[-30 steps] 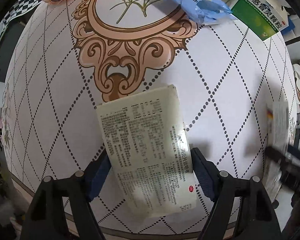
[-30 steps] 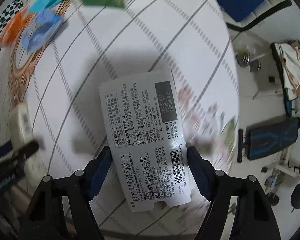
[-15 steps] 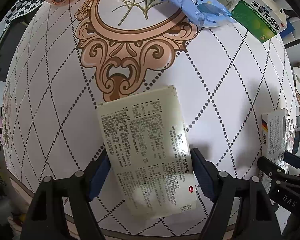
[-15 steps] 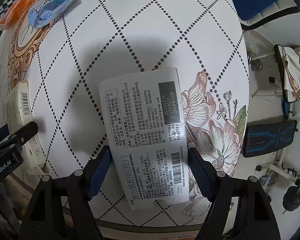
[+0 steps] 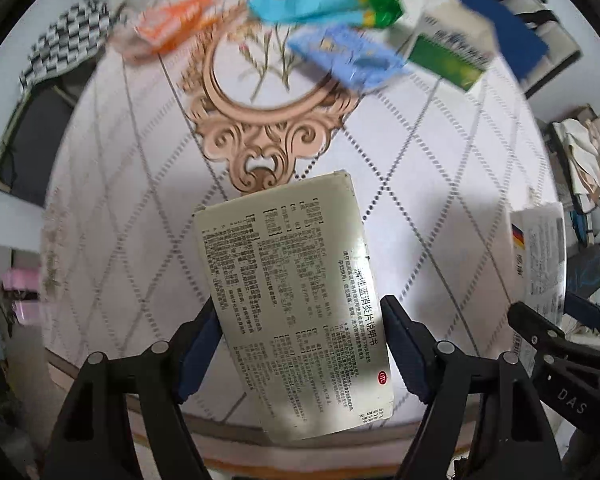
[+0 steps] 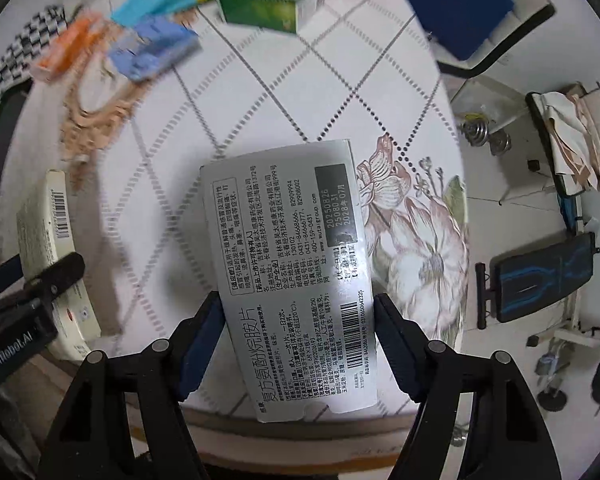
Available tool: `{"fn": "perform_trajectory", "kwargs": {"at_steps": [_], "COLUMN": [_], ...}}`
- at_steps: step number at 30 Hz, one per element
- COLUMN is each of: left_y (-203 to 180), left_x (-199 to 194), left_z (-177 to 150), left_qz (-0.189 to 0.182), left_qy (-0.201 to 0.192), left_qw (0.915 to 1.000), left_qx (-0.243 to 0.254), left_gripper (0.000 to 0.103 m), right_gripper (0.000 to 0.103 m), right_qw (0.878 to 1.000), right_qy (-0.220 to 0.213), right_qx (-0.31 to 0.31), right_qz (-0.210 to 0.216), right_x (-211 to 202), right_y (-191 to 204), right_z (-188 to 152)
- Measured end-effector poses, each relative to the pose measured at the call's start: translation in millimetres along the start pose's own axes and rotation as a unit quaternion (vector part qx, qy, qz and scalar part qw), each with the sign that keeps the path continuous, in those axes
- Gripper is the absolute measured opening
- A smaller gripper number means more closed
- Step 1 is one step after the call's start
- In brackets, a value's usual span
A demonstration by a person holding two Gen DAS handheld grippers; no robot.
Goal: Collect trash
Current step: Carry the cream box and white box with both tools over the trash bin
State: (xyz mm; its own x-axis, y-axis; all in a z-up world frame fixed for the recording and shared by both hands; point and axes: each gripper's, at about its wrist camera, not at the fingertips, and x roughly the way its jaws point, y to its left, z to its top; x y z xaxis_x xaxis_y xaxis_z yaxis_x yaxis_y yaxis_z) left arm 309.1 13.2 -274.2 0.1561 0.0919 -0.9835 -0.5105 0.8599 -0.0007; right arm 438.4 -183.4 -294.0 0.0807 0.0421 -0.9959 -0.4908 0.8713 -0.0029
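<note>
My left gripper (image 5: 300, 332) is shut on a cream medicine box (image 5: 292, 280) with fine print, lifted above the round patterned table (image 5: 440, 152). Pointing down over the table's flower print, my right gripper (image 6: 298, 320) holds a white-grey medicine box (image 6: 292, 248) between its pads; its jaws are closing on it. Each view catches the other gripper at its edge: the right one's box (image 5: 540, 252) and the left one's box (image 6: 48, 232). At the far side of the table lie an orange packet (image 5: 172, 28), blue packets (image 5: 348, 56) and a green box (image 5: 448, 56).
A checkered cloth (image 5: 68, 44) hangs at the table's far left edge. A blue cushion on a chair (image 6: 472, 4) stands beyond the table. On the floor to the right are a weight bench (image 6: 540, 276), dumbbells (image 6: 476, 132) and a rack with cloths (image 6: 572, 136).
Both grippers have risen with their boxes, so the table looks smaller and more floor shows around it. The far trash items appear blurred by the motion.
</note>
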Motion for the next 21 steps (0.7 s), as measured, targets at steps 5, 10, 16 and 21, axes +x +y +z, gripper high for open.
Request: {"fn": "perform_trajectory", "kwargs": {"at_steps": [5,10,16,21], "left_y": [10.1,35.9,70.5,84.5], "left_x": [-63.5,-106.6,-119.9,-87.2], "left_z": [-38.6,-90.0,-157.8,-206.3], "left_qz": [-0.004,-0.026,-0.050,-0.063], "left_qy": [-0.066,-0.106,-0.103,-0.056], "left_qw": [0.9975,0.9933,0.9922,0.9954], "left_qx": [0.026,0.037,0.049,0.046], "left_gripper": [0.075,0.075,0.075,0.075], "right_gripper": [0.076,0.076,0.076,0.076], "right_qw": [0.998,0.995,0.992,0.994], "right_qy": [-0.057,-0.099,-0.110,-0.071], "right_qx": [0.005,0.028,0.056,0.067], "right_qz": [0.001,0.012,0.033,0.057], "right_x": [-48.2,-97.6,-134.9,-111.6], "right_y": [30.6,57.0,86.1,107.7], "right_z": [-39.8,-93.2,-180.0,-246.0]}}
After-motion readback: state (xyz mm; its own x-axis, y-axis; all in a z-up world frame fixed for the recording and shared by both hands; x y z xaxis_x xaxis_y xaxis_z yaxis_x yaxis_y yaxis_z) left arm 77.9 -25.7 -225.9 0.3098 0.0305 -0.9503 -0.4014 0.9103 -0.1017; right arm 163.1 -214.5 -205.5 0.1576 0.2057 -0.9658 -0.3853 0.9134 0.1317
